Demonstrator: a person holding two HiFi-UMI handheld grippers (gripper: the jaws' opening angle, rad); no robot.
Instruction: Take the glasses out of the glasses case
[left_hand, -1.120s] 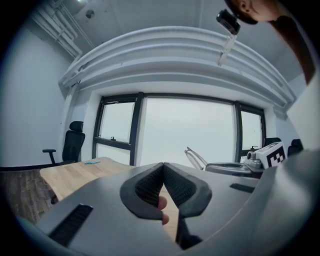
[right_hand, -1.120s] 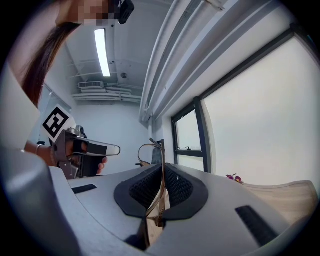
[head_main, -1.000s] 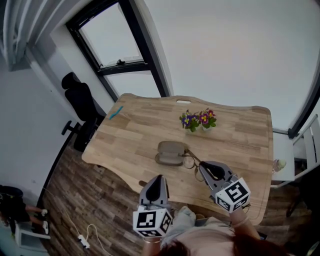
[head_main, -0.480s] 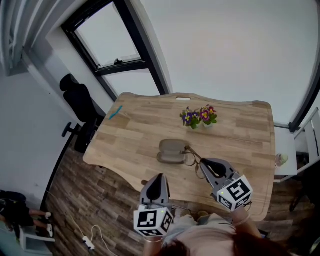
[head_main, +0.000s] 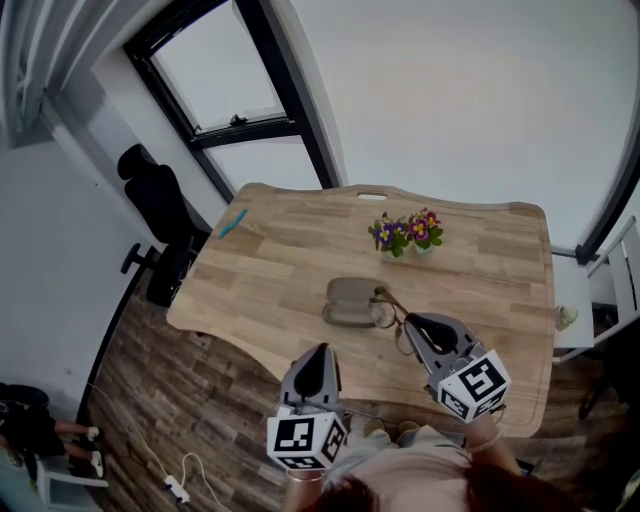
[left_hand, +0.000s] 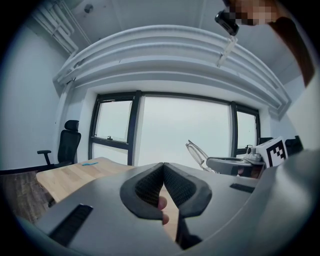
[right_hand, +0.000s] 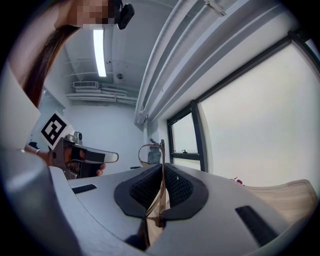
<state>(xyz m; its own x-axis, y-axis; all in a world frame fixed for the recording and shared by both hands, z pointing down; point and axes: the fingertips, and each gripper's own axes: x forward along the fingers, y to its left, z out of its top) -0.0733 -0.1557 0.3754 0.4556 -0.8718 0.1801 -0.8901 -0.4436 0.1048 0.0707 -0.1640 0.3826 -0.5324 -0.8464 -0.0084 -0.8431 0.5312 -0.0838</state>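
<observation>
Closest in, the left gripper is hanging off the near edge of the table, its jaws pressed together on nothing, seemingly keeping clear while the other side works. Just to its right, the right gripper is pinching the glasses by one thin temple arm, pads clamped flat on it. That looks a sensible hold, since it spares the lenses. The left gripper view is showing the frame raised above the tabletop. Right beside the glasses, the glasses case is lying open on the wood and appears empty, though it is too small to be sure. So the glasses are looking out of the case. Further back, a pot of flowers is sitting mid-table, with a blue pen-like item near the far left corner.
</observation>
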